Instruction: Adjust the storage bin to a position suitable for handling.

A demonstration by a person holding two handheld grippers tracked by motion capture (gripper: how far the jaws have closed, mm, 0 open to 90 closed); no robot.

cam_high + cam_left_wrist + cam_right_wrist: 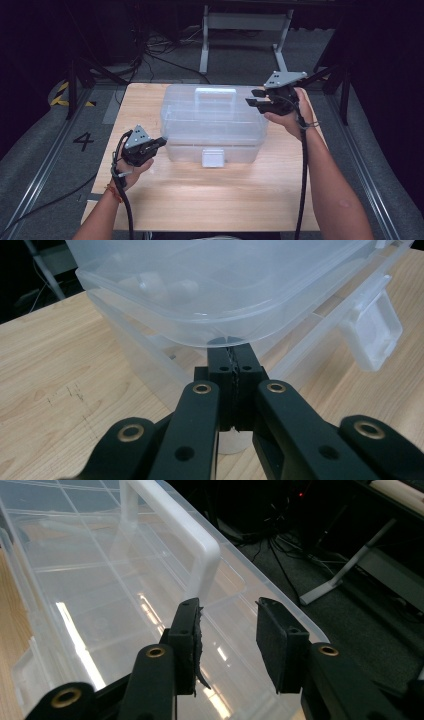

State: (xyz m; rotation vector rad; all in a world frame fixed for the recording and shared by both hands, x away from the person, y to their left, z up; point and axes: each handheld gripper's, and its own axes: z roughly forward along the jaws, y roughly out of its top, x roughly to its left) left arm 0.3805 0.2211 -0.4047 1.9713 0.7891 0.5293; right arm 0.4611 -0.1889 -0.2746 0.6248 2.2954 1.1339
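A clear plastic storage box (215, 120) with a closed lid stands on the wooden table (215, 200). A white carry handle (215, 93) lies on its lid and a white latch (213, 157) hangs at its front. My left gripper (162, 142) is at the box's front left corner. In the left gripper view its jaws are shut together, with the gripper (231, 347) right under the lid's rim (215, 335). My right gripper (250, 97) hovers over the box's right end. In the right gripper view that gripper (227, 610) is open and empty, just short of the handle (200, 540).
Bare wood lies in front of the box and to its left (55, 370). Behind the table stands a white metal frame (245, 30), with cables on the grey floor. A painted 4 (83, 141) marks the floor at the left.
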